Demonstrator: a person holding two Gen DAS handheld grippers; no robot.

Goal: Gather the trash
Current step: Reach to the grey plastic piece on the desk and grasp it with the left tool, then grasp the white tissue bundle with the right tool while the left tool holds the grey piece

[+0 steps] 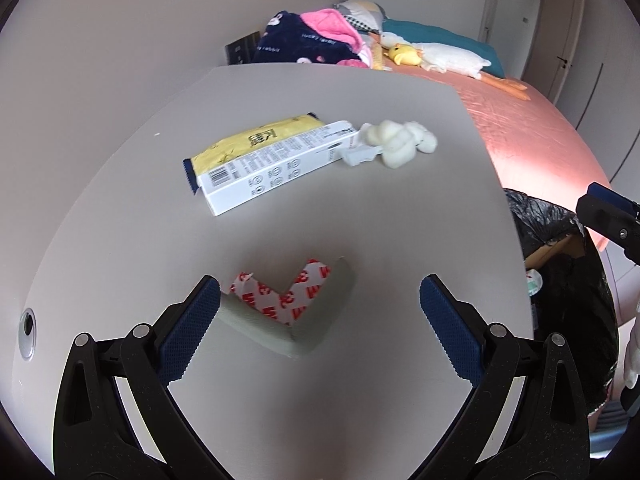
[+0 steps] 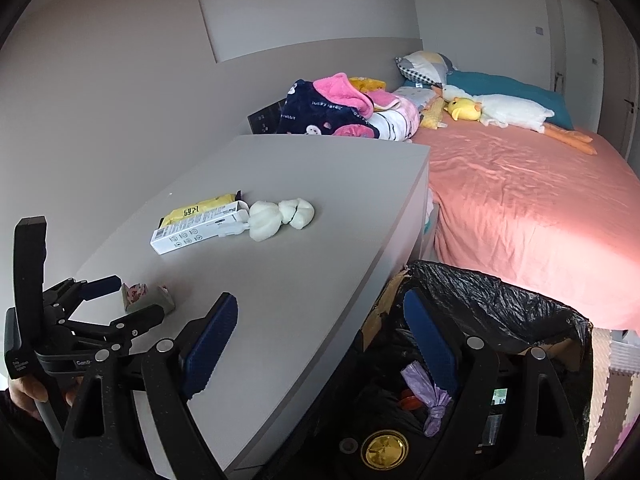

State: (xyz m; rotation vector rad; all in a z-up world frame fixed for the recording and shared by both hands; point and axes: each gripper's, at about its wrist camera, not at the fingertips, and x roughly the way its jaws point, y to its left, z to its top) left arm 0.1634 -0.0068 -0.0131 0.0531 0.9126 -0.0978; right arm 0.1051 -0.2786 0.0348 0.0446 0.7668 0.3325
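A grey L-shaped corner piece with red-and-white tape backing (image 1: 292, 308) lies on the grey tabletop (image 1: 120, 208), between the spread fingers of my left gripper (image 1: 320, 304), which is open and not touching it. Farther back lie a white box (image 1: 276, 164), a yellow wrapper (image 1: 248, 140) and a wad of white tissue (image 1: 400, 140). My right gripper (image 2: 320, 328) is open and empty, straddling the table's edge above the bin lined with a black bag (image 2: 500, 304). The left gripper (image 2: 120, 300) and the corner piece (image 2: 148, 296) also show there.
The bin (image 1: 560, 280) stands at the table's right edge and holds a purple wrapper (image 2: 428, 396) and a gold lid (image 2: 384, 448). A bed with a pink sheet (image 2: 520, 208), plush toys and piled clothes lies beyond. A metal grommet (image 1: 27, 332) sits in the tabletop.
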